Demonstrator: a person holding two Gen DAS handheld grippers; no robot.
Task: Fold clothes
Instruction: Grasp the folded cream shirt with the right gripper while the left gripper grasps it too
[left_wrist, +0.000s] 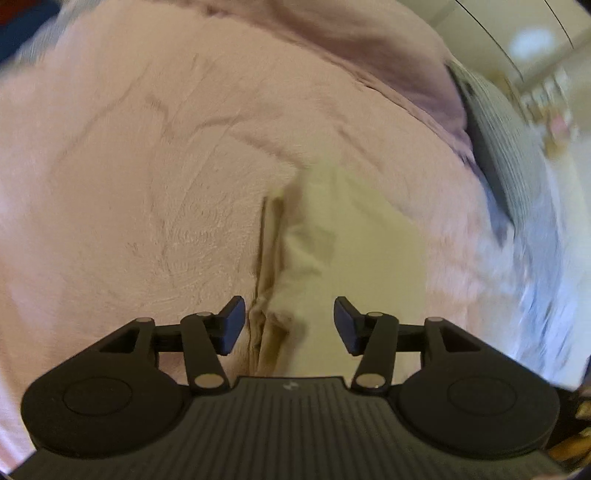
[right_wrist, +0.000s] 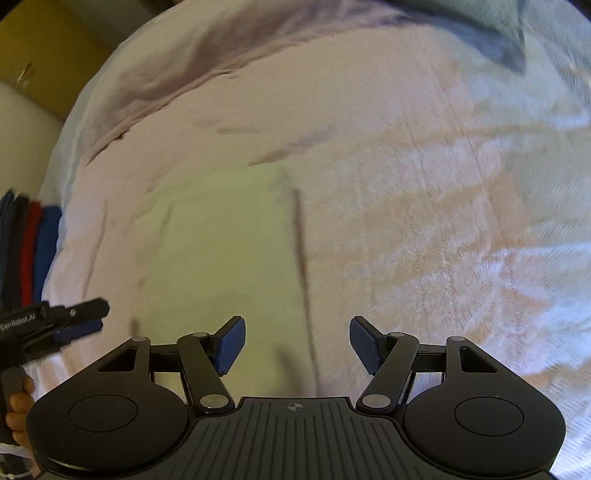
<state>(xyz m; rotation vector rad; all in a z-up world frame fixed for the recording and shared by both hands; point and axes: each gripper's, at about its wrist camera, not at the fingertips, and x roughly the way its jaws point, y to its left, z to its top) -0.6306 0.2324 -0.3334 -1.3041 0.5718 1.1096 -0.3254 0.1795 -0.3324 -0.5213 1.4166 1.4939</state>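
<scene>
Left gripper (left_wrist: 290, 325): spread, empty, above the pale yellow garment (left_wrist: 347, 236). Right gripper (right_wrist: 296, 345): spread, empty, likewise. Garment: flat, straight-edged on pink blanket (left_wrist: 129, 177); fold count unclear through blur.

A pink fleece blanket (right_wrist: 406, 229) covers the bed. At ten o'clock in the right view, a tan wall (right_wrist: 55, 48); at nine, stacked fabrics (right_wrist: 29, 251).

A home bedroom: pink fleece bedspread (right_wrist: 406, 221), grey pillow (left_wrist: 506, 147), stacked folded clothes (right_wrist: 29, 251).
</scene>
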